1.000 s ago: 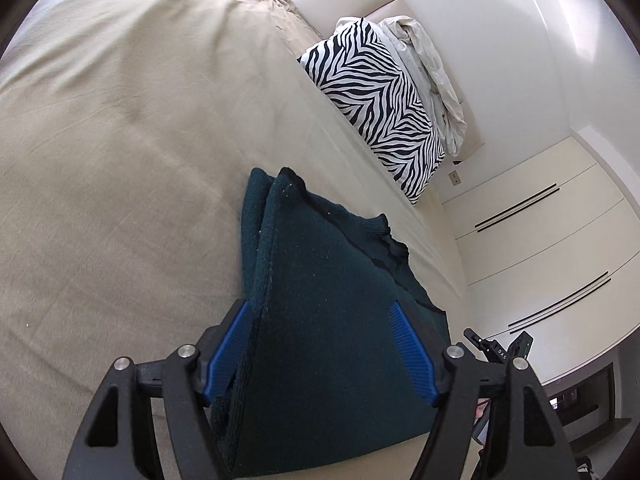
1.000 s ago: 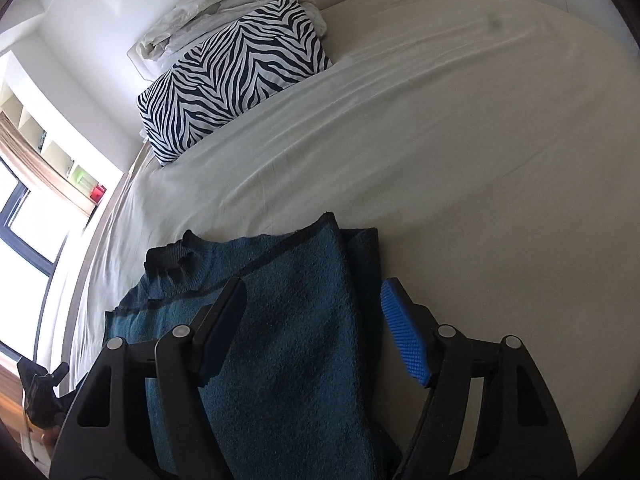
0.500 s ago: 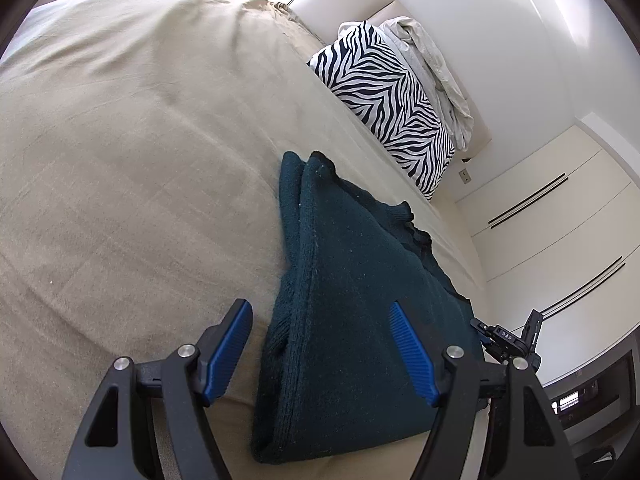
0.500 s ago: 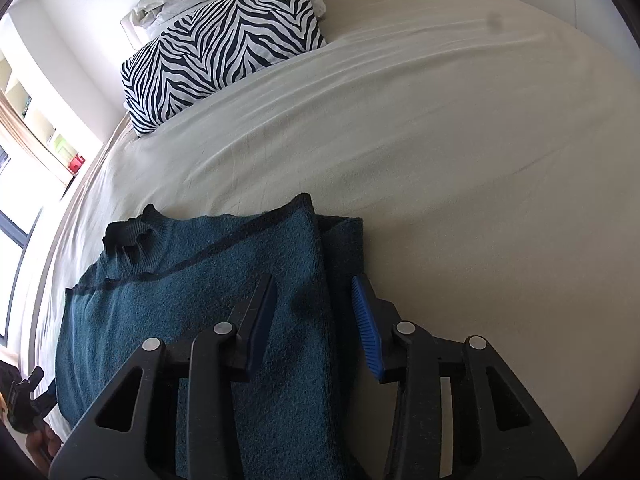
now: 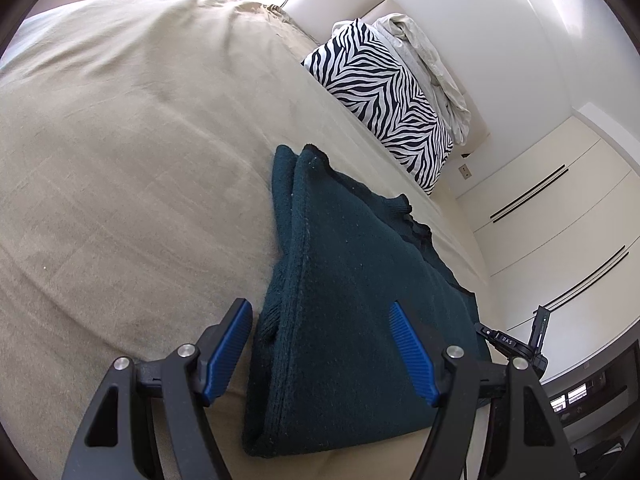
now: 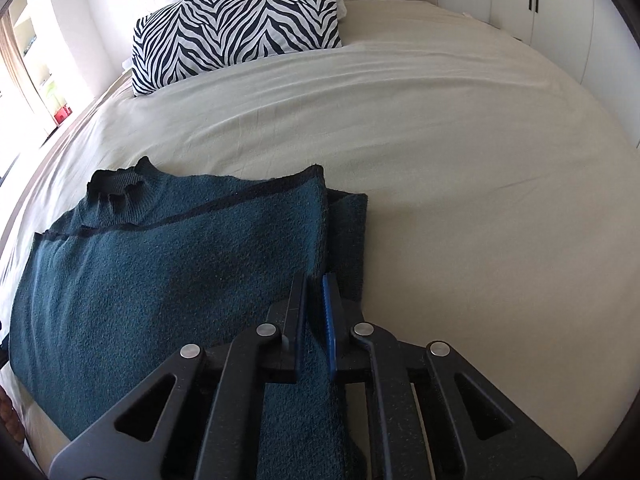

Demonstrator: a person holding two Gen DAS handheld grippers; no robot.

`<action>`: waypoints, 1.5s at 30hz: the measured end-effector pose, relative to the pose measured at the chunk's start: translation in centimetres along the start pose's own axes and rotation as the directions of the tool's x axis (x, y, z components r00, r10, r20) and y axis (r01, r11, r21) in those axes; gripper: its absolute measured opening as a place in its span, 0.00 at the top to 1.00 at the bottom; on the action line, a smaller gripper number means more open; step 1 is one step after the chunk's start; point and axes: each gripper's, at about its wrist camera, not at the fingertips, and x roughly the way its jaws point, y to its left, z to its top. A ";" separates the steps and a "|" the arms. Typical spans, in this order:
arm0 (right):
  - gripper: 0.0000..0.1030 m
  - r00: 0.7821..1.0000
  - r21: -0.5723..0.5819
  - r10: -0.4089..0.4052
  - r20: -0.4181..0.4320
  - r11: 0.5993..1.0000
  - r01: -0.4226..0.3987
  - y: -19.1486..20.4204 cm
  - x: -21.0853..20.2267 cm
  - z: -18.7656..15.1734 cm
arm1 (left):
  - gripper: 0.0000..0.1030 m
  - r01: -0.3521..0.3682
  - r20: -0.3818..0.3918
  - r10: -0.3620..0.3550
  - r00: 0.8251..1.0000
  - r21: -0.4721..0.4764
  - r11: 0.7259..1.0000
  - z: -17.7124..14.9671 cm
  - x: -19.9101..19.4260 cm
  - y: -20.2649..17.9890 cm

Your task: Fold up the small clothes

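Partly folded dark teal knit sweater [image 6: 160, 280] spread lower left on the beige bed [image 6: 440, 160], long axis toward the zebra-striped pillow [image 6: 240, 32]. Right gripper [image 6: 316, 320] clenched on its folded right edge. Left gripper [image 5: 320, 344] released, straddling the near hem.

"DAS" (white letters) on the black device [image 5: 507, 342].

One sweater [image 6: 168, 264], one zebra pillow [image 6: 236, 28], two grippers [image 5: 320, 344] [image 6: 315, 304]

The left claw [image 5: 320, 348] hangs with jaws spread wide over the folded dark-teal sweater [image 5: 360, 300] on the bed [image 5: 120, 160], seemingly not touching it.
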 end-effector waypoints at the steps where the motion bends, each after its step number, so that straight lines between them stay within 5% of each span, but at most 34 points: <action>1: 0.92 1.000 0.013 0.002 0.008 1.000 -0.002 -0.2 -0.2 0.0 | 0.29 0.001 0.001 -0.001 1.000 0.002 1.000 0.0 0.0 0.0; 34: 0.91 0.999 0.000 -0.019 -0.033 1.000 0.019 -0.4 0.2 -0.2 | 0.29 0.024 0.045 -0.026 0.999 0.036 0.999 -1.4 0.1 0.9; 40: 0.94 0.995 0.074 0.056 -0.081 0.996 -0.050 -1.8 1.2 0.6 | 0.29 0.023 0.045 -0.024 0.999 0.037 0.999 -1.4 0.1 0.8; 45: 0.96 0.999 0.058 0.002 -0.042 0.998 0.000 -1.7 0.1 0.2 | 0.29 0.023 0.045 -0.024 0.999 0.037 0.999 -1.4 0.1 0.8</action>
